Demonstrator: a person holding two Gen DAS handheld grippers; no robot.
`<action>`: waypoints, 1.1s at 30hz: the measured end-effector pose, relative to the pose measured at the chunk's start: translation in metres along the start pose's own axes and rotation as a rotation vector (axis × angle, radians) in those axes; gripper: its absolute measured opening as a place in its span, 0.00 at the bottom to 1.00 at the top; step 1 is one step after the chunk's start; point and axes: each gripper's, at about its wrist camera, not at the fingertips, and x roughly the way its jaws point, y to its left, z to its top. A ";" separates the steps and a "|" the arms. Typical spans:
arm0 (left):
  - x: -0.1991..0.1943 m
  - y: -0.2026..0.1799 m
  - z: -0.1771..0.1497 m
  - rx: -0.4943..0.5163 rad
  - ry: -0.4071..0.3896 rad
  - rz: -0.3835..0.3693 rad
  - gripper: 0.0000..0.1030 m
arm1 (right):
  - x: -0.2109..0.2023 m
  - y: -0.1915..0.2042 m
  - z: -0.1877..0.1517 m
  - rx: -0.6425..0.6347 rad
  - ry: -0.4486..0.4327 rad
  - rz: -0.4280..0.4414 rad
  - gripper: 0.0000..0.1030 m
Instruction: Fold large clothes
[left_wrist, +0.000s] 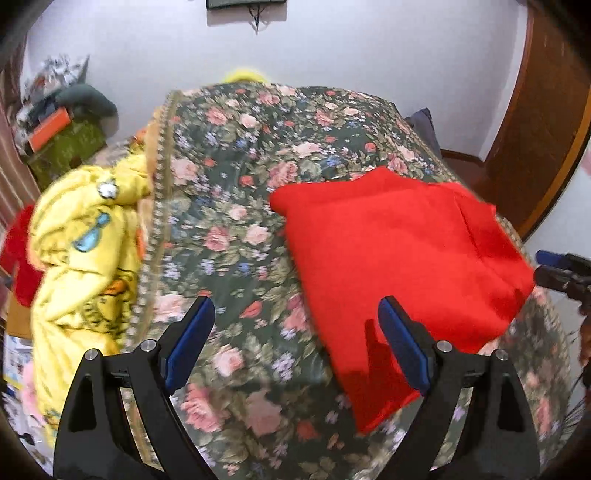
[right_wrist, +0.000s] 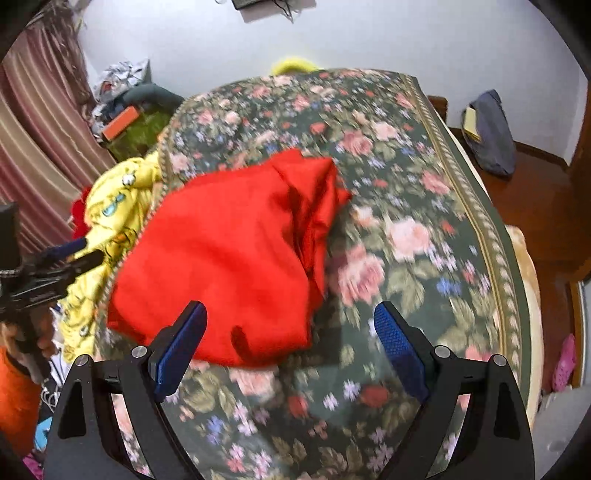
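A folded red garment lies on a floral bedspread, filling the right centre of the left wrist view and the left centre of the right wrist view. The left gripper hangs above the spread at the bottom of its frame, its jaws spread wide with nothing between them; its right blue pad overlaps the garment's near edge in the picture, though contact cannot be judged. The right gripper is likewise wide and empty at the bottom of its own frame, its left pad over the garment's lower edge. Each tool shows in the other's view: the right one at the far right edge, the left at the far left edge, held by a hand above an orange sleeve. A crumpled yellow garment is heaped at the spread's left border. A striped curtain hangs at upper left, and a grey bag sits on the wooden floor at upper right.
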 end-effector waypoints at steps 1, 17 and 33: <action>0.008 0.002 0.004 -0.023 0.020 -0.034 0.88 | 0.005 -0.001 0.003 0.005 0.005 0.007 0.88; 0.136 0.035 0.008 -0.453 0.290 -0.505 0.88 | 0.105 -0.033 0.029 0.164 0.196 0.261 0.90; 0.090 0.032 0.036 -0.323 0.194 -0.522 0.35 | 0.083 0.004 0.043 0.093 0.165 0.337 0.25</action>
